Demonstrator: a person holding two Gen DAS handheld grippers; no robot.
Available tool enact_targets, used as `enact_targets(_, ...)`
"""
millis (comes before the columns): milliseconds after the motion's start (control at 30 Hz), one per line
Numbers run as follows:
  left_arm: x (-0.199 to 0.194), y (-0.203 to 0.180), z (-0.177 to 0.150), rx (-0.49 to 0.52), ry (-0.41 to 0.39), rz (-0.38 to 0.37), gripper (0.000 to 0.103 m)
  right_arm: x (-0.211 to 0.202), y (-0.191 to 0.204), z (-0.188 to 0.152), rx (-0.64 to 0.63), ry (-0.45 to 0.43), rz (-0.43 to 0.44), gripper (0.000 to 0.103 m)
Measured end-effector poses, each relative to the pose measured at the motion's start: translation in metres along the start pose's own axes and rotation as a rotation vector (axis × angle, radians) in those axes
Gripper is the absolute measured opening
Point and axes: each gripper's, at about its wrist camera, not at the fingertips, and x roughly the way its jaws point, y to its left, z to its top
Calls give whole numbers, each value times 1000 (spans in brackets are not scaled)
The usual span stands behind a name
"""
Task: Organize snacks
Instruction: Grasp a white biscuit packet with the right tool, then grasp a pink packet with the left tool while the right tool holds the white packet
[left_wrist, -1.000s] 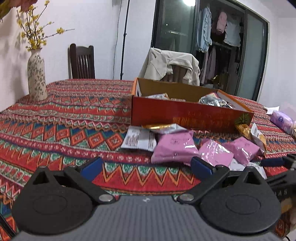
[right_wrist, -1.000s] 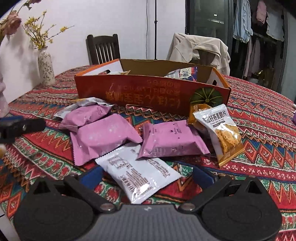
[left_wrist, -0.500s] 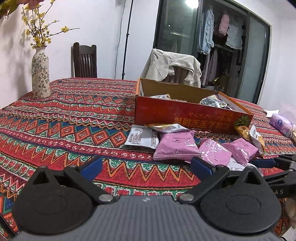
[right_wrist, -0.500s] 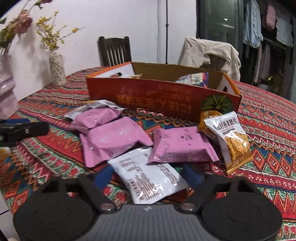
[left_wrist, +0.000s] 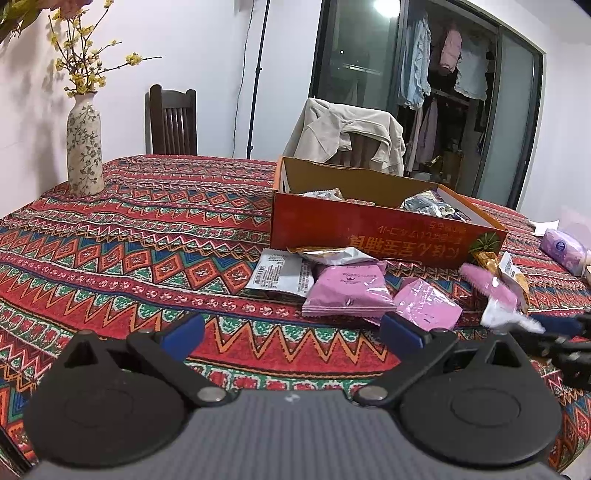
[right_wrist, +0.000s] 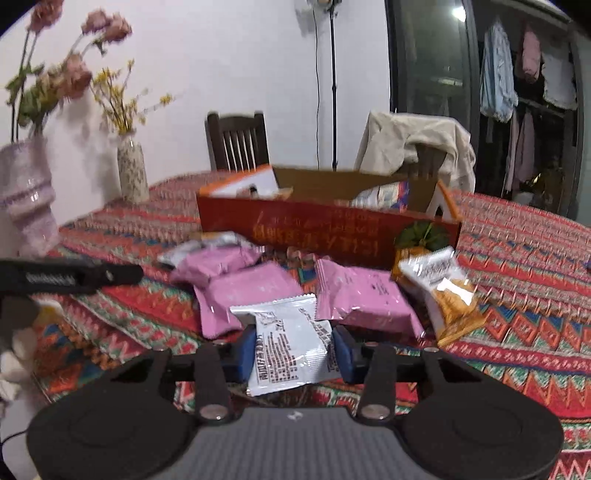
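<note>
R gripper (right_wrist: 294, 352) fingers pinch crinkly white foil snack packet (right_wrist: 291, 350) w/ black print; slick film could slip en route to orange cardboard box (right_wrist: 328, 232). L gripper (left_wrist: 291, 328) fingers wide, empty.

Dim; rt view blurred, maybe motion.

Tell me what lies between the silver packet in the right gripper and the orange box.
The silver packet sits in the right gripper; pink packets lie on the cloth before the orange box, low enough to lift over.
</note>
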Motion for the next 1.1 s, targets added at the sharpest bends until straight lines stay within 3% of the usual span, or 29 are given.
enact_targets(200, 6, -7, 4, -1, 4, 3, 103, -14, 0, 18, 4, -117, -3, 42)
enact_targets(367, 11, -15, 12, 9, -5, 6, 103, 0, -4, 34, -10, -157, -45, 43)
enact_targets(733, 46, -35, 32, 18, 26, 14, 103, 52, -36, 43, 67, -166, -56, 43)
enact_targets(1100, 83, -56, 35, 56, 78, 66, 100, 51, -37, 32, 73, -176, -49, 43)
